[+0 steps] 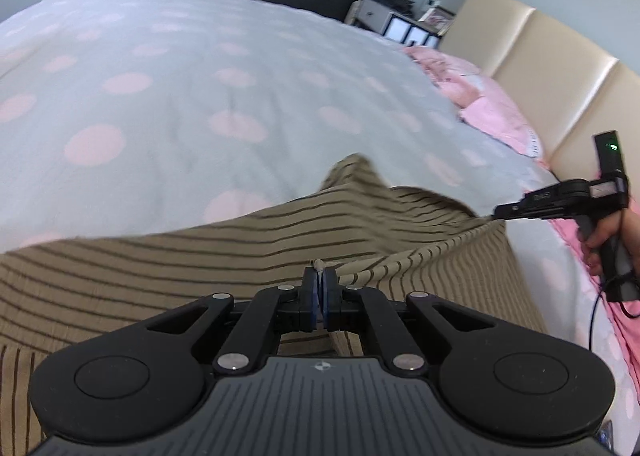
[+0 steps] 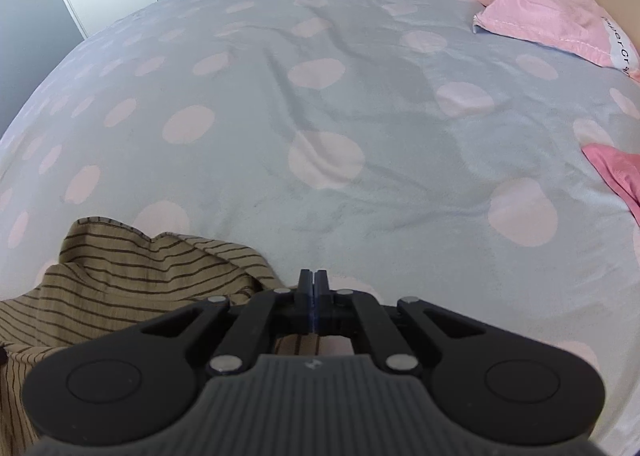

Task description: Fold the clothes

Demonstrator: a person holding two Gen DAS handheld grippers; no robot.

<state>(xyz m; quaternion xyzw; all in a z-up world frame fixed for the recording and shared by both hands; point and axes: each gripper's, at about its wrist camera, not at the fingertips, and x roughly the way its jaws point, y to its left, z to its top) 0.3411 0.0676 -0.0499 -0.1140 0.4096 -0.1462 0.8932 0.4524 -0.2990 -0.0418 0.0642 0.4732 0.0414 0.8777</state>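
The left gripper sits at the lower centre of its own view, angled down toward the bed, its fingers pressed together on a pinch of the tan striped garment. That garment stretches across the lower half of the left wrist view, lifted into a taut ridge that runs to the right edge of the frame. There the right gripper enters from the right, held in a hand wrapped around its handle, and its tip meets the cloth's far corner. In the right wrist view the right gripper also tilts downward, fingers fully closed; striped cloth shows just beneath them, but whether they clamp it cannot be told there. The garment bunches at lower left. A pink pillow lies upper right.
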